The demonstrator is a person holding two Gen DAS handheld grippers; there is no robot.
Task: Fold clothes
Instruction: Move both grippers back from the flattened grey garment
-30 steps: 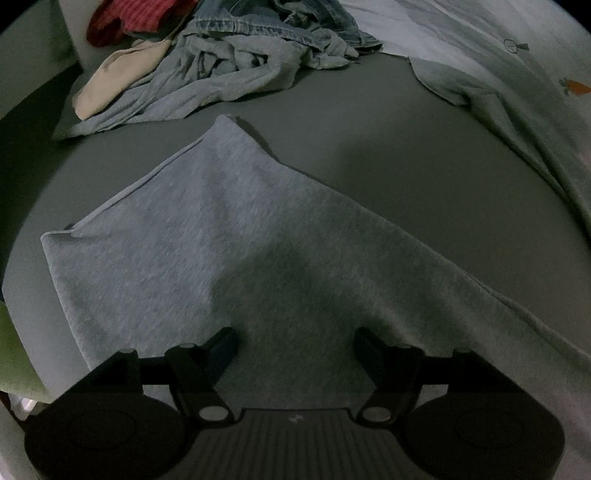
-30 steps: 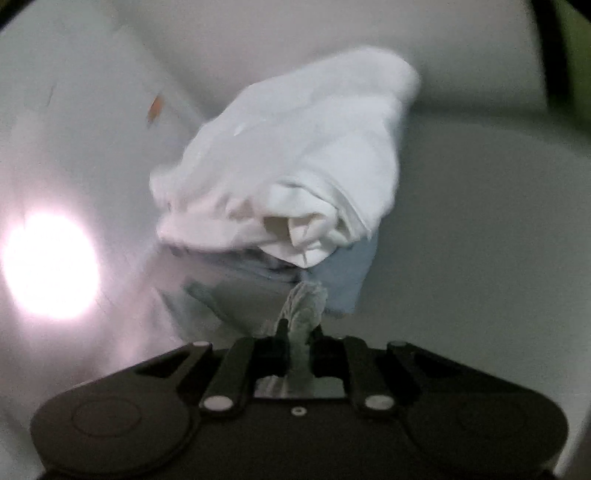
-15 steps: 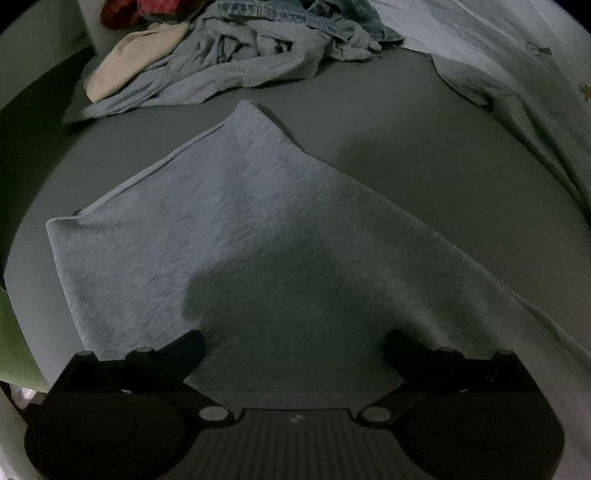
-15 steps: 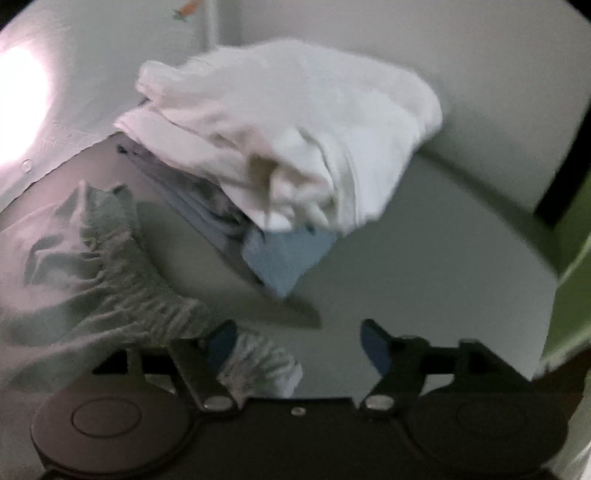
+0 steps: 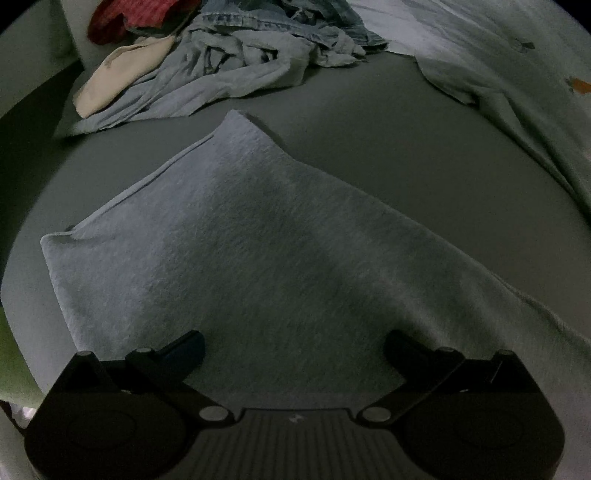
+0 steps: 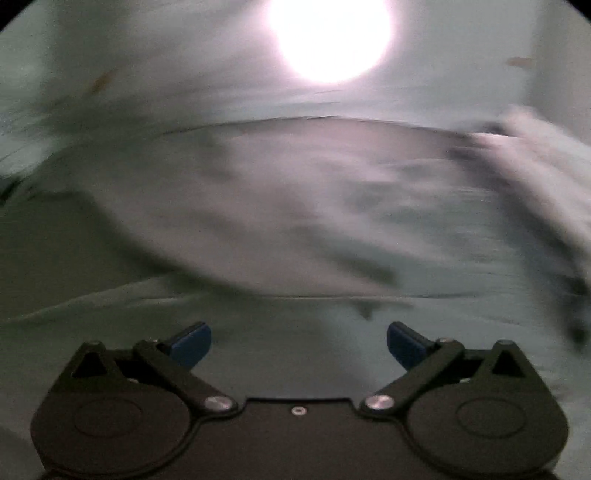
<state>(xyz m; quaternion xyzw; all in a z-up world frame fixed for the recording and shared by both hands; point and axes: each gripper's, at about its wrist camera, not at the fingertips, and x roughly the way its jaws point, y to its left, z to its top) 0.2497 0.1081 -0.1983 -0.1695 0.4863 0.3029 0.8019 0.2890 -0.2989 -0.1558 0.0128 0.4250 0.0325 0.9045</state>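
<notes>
A grey garment [image 5: 258,258] lies spread flat on the dark grey surface [image 5: 406,155], one corner pointing to the far side. My left gripper [image 5: 293,341] hovers over its near part, open wide, with only the flat cloth under the gap. In the right wrist view everything is smeared by motion. A rumpled grey cloth [image 6: 314,206] lies ahead of my right gripper [image 6: 299,332]. Its jaws are opening, the blue pads [image 6: 190,341] stand far apart, and nothing is between them.
A heap of unfolded clothes [image 5: 229,62] in denim, pale blue, beige and red lies at the far left. A pale patterned sheet [image 5: 517,92] runs along the right. Something green [image 5: 11,362] shows at the left edge. A bright glare [image 6: 328,33] fills the top of the right view.
The left jaws spread wider over the grey garment. The right gripper let go of the cloth it pinched, opened wide and swung away from the white folded pile, which has left its view.
</notes>
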